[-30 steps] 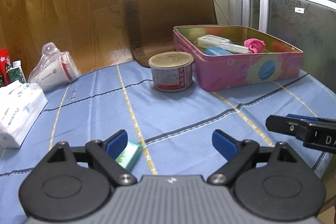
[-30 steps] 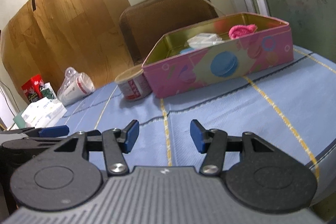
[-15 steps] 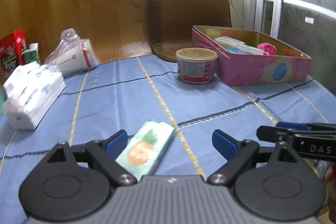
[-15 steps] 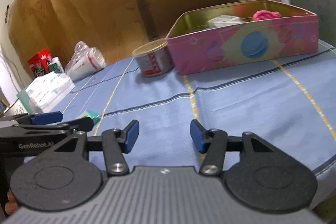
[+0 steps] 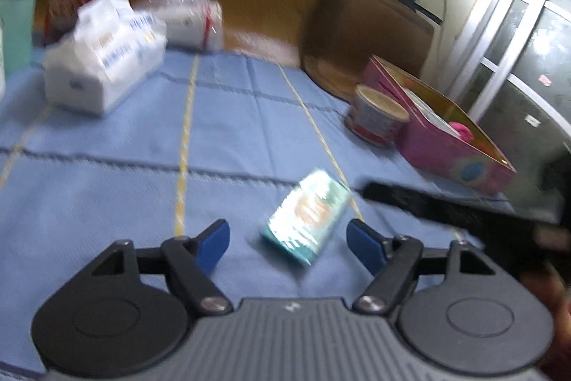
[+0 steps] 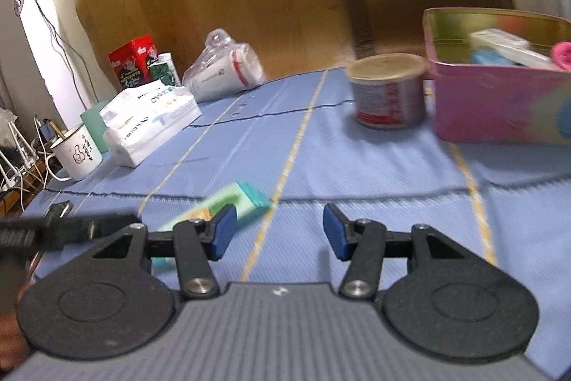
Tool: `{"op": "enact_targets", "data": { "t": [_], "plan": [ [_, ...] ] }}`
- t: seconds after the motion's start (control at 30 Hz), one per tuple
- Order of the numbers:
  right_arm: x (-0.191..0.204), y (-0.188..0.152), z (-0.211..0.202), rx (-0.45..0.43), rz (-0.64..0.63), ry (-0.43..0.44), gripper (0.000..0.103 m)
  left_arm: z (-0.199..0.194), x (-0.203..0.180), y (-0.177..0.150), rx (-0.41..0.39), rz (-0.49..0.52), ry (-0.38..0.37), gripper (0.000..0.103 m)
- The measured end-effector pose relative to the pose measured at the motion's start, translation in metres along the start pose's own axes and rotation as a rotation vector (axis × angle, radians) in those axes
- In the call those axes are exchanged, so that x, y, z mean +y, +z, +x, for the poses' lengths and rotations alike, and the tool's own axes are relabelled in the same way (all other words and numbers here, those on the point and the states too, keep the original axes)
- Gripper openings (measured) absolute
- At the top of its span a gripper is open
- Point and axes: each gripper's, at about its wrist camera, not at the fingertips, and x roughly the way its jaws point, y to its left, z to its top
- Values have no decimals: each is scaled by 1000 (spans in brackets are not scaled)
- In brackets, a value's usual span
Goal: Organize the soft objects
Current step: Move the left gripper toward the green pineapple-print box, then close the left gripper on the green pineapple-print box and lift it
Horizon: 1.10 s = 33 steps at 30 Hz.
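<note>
Left wrist view: my left tool [image 5: 287,240], jaws just narrowed but spread, straddles the tissue pack [image 5: 307,215] lying near the worktop's [image 5: 107,188] front edge, untouched. I would square up, lower, then pinch gently. Right tool [image 6: 279,236] spread, empty.

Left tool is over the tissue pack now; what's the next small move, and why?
Probably ease the left tool forward and down until the tissue pack sits squarely between its fingers. Its jaws have just been closing, yet they stand open: the pack lies flat on the blue cloth, just ahead of the fingertips, touching neither pad. The view is blurred.
</note>
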Motion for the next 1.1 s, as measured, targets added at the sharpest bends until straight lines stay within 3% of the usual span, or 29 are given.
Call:
{"op": "enact_targets", "data": {
  "t": [0.07,0.2,0.3,0.4,0.57,0.63,0.67,0.87,0.97,1.03,1.1],
  "plan": [
    [6,9,16,32,-5,29,49,5,2,-4,29,-27,-33,59],
    [6,17,40,101,36,66,28,12,5,-5,31,-54,-48,55],
    [0,12,33,115,82,93,24,17,9,-1,16,-68,-36,55],
    [-2,-2,13,119,66,111,24,23,11,7,10,-59,-21,55],
    [-2,-30,-27,113,52,223,27,26,19,15,9,-94,-62,67],
    [6,-38,-38,78,-32,191,53,23,21,16,0,-93,-51,69],
    [11,-40,-40,55,-81,152,56,21,22,17,-4,-92,-45,70],
    [33,-47,-22,17,-312,59,56,18,23,15,11,-107,-44,67],
    [35,-45,-4,14,-353,54,57,26,13,9,9,-86,-56,65],
    [36,-45,-3,10,-356,58,54,29,-1,8,3,-48,-9,65],
    [33,-47,-8,2,-370,37,51,37,-11,10,21,-40,-35,65]
  ]
}}
